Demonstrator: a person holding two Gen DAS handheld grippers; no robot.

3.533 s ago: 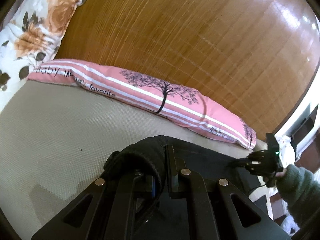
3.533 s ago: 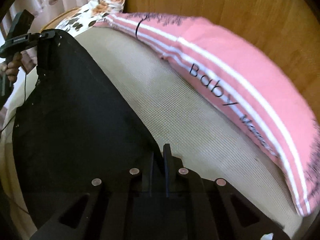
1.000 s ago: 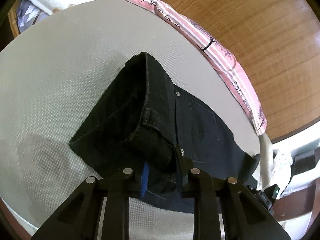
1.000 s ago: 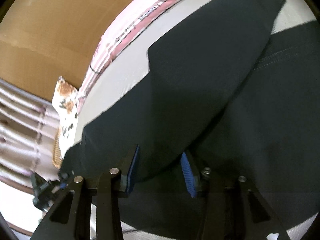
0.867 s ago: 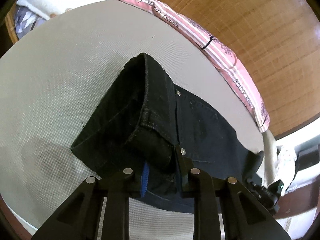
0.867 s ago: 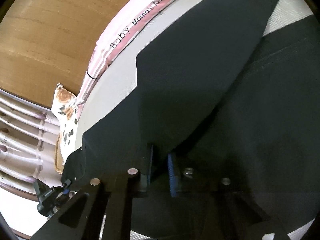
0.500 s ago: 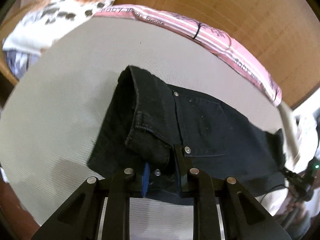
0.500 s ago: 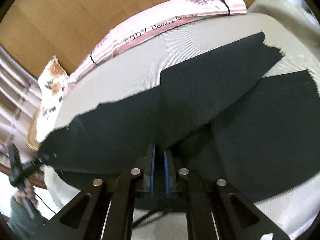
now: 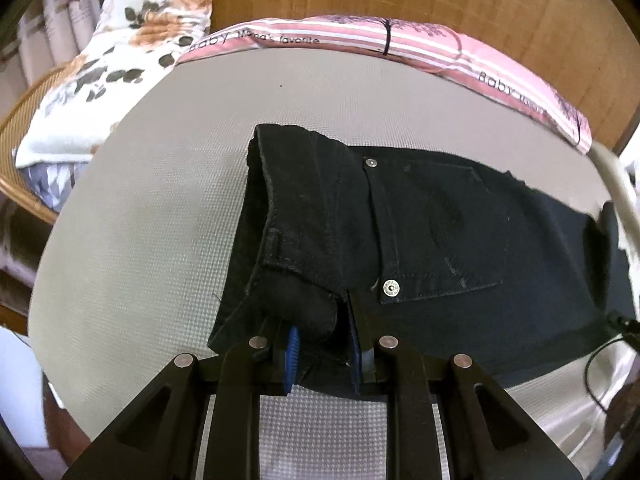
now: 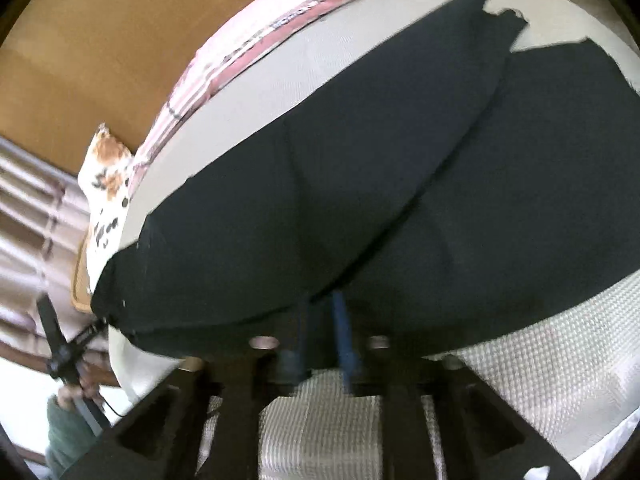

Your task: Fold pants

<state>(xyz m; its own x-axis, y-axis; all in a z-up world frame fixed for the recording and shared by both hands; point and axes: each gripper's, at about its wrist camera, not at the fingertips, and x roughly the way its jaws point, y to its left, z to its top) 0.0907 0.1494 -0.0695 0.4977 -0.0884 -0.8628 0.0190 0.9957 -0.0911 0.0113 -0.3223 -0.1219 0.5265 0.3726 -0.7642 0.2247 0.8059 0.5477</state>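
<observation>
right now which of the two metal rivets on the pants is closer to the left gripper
The larger silver rivet at the pocket's near corner, just above the left gripper. The other rivet sits farther up the black pants, toward the pink pillow.

Black pants (image 9: pixel 432 236) with silver rivets lie on a beige waffle-textured bed (image 9: pixel 160 216). Behind the pants: a pink, white-striped pillow (image 9: pixel 420 40) with black trees, and a white cushion (image 9: pixel 120 52) with orange flowers.
</observation>
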